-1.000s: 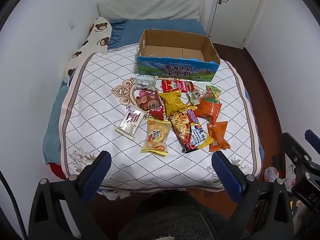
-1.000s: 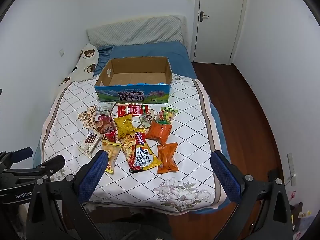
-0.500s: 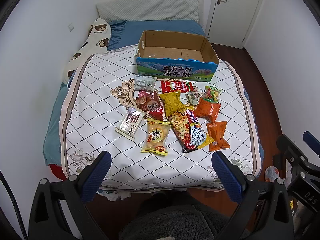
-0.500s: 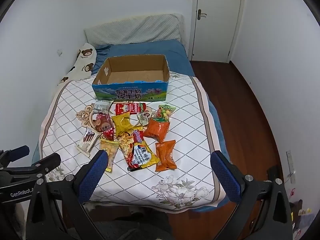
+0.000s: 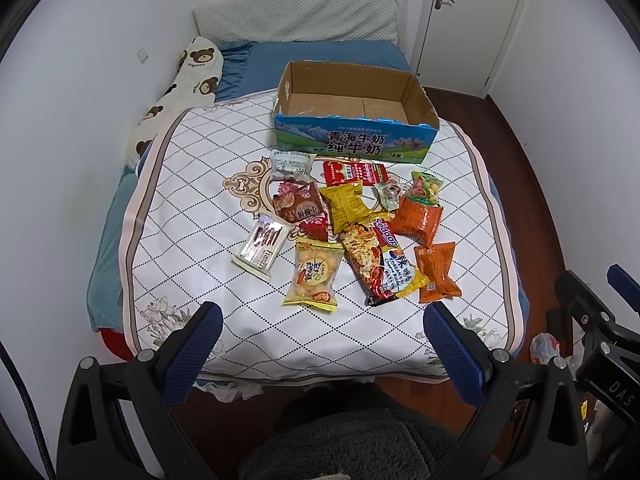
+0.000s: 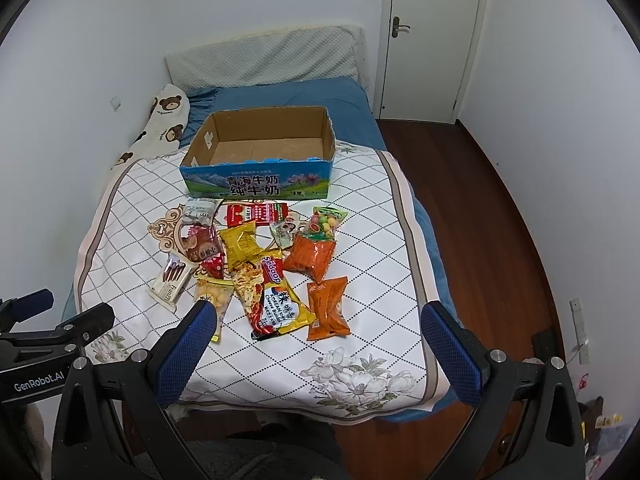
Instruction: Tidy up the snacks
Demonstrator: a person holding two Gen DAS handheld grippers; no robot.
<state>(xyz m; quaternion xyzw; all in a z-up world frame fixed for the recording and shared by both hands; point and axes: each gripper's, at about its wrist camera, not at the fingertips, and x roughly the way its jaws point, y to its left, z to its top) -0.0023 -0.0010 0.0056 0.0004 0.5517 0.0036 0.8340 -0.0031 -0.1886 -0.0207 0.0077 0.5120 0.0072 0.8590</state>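
- Holding left gripper (image 5: pixel 320 332) wide open, gripping nothing.
- Holding right gripper (image 6: pixel 318 328) wide open, empty.
- Hovering short of snacks (image 5: pixel 352 228) lying near box (image 5: pixel 354 146).

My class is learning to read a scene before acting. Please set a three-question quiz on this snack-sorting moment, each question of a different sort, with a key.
1. True or false: the cardboard box already holds snacks.
2. Which packet lies nearest the quilt's foot edge on the door side? A) orange packet B) red flat packet C) wafer packet
3. Fill in: the left claw and right claw are both ___ and hold nothing.

Key: 1 false, the box's floor is bare; 2 A; 3 open, both hover short of the snack pile.
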